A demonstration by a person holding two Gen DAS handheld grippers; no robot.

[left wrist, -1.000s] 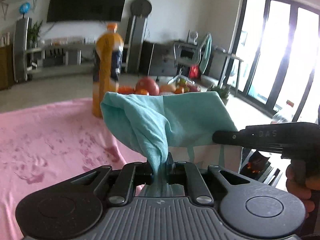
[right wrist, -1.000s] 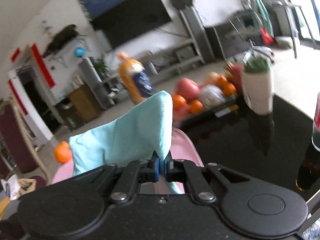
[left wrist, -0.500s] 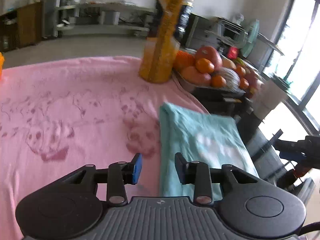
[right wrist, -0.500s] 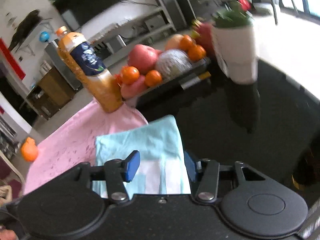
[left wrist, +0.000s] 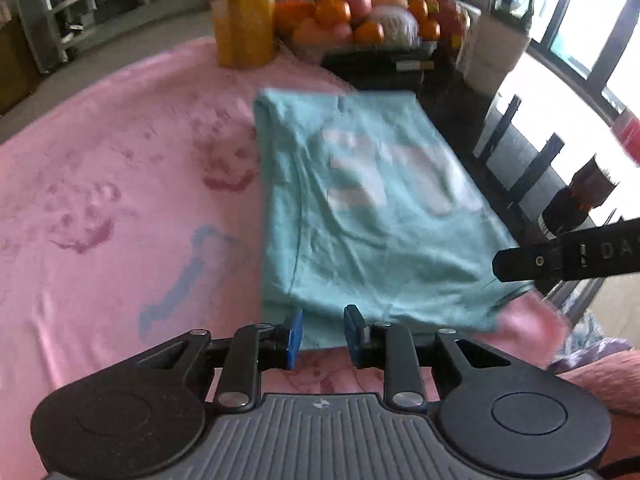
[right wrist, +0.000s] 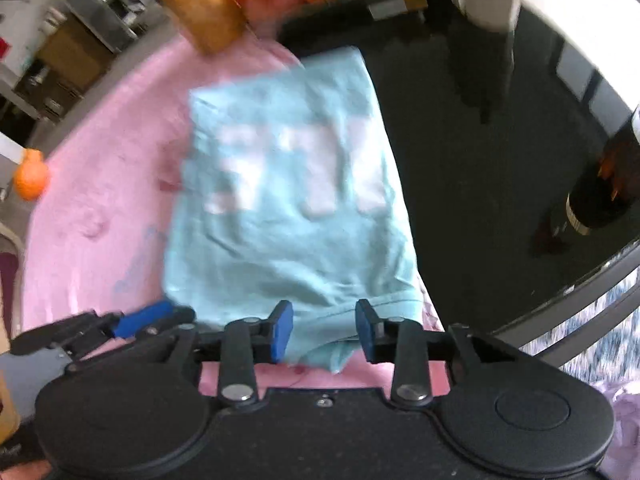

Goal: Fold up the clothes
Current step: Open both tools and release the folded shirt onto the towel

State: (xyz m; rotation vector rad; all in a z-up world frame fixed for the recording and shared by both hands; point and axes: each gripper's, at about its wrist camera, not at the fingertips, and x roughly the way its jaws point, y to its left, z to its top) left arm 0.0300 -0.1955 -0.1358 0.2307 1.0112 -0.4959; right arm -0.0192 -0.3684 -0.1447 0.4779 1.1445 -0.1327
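along the right edge of the pink cloth (left wrist: 120, 208), in the left wrist view, the teal shirt (left wrist: 360, 208) lies flat as a folded rectangle with its pale print facing up, its far end near the orange juice bottle (left wrist: 242, 20) and the fruit tray (left wrist: 368, 12) at the table's far edge. the left gripper (left wrist: 322, 334) hangs just before the shirt's near hem with its blue pads apart, grasping nothing, and the other tool's black finger reaches in from the right edge of the picture. from the right wrist, the same shirt (right wrist: 296, 200) sits partly on the pink cloth (right wrist: 92, 216) and partly over the dark glass table (right wrist: 500, 160), a dark bottle (right wrist: 604, 184) standing near the table's right edge. the right gripper (right wrist: 324, 330) is likewise released, its pads straddling the bunched near hem. this would fit either a fold just laid or a pause before another one. if a further fold is wanted, i judge it best to pinch both near corners evenly, lift level, and keep clear of the bottle; the overhanging right side may slide on glass.
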